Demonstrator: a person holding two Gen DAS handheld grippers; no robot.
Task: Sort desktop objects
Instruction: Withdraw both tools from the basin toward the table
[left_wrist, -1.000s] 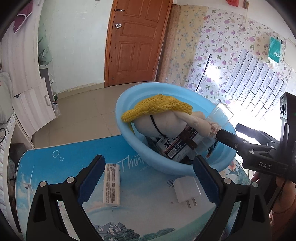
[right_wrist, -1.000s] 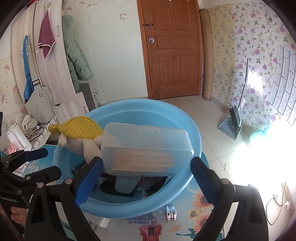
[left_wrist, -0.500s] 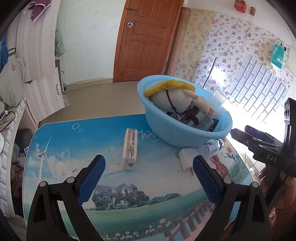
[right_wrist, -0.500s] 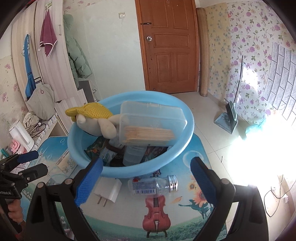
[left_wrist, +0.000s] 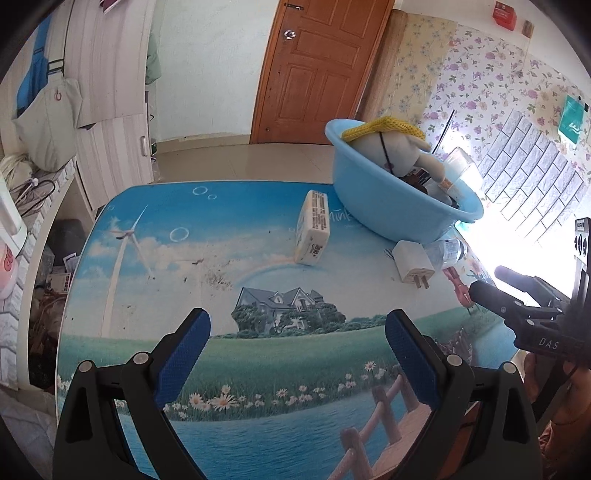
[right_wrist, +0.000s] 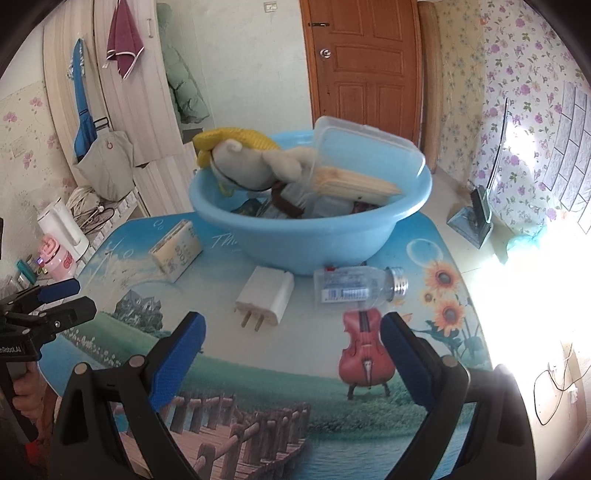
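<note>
A blue basin (right_wrist: 306, 243) (left_wrist: 384, 206) stands at the table's far side. In it lie a plush toy with a yellow knit hat (right_wrist: 240, 155) (left_wrist: 391, 144), a clear plastic box of wooden sticks (right_wrist: 362, 155) and other items. On the table in front of it lie a white charger plug (right_wrist: 267, 295) (left_wrist: 412, 260), a clear bottle with a metal cap (right_wrist: 356, 286) and a cream tissue pack (right_wrist: 175, 251) (left_wrist: 314, 227). My right gripper (right_wrist: 291, 334) is open and holds nothing, above the near table. My left gripper (left_wrist: 297, 339) is open too, well back from the objects.
The table wears a printed landscape mat (left_wrist: 184, 258). A wooden door (right_wrist: 364, 66) and flowered wall lie beyond. A side counter at the left holds a white kettle (right_wrist: 61, 225) and a pink cup (right_wrist: 59, 258). A person's hand (left_wrist: 565, 398) grips the right tool.
Both grippers have drawn back from the basin toward the near table edge. The clear stick box that sat between the right fingers now rests in the basin.
</note>
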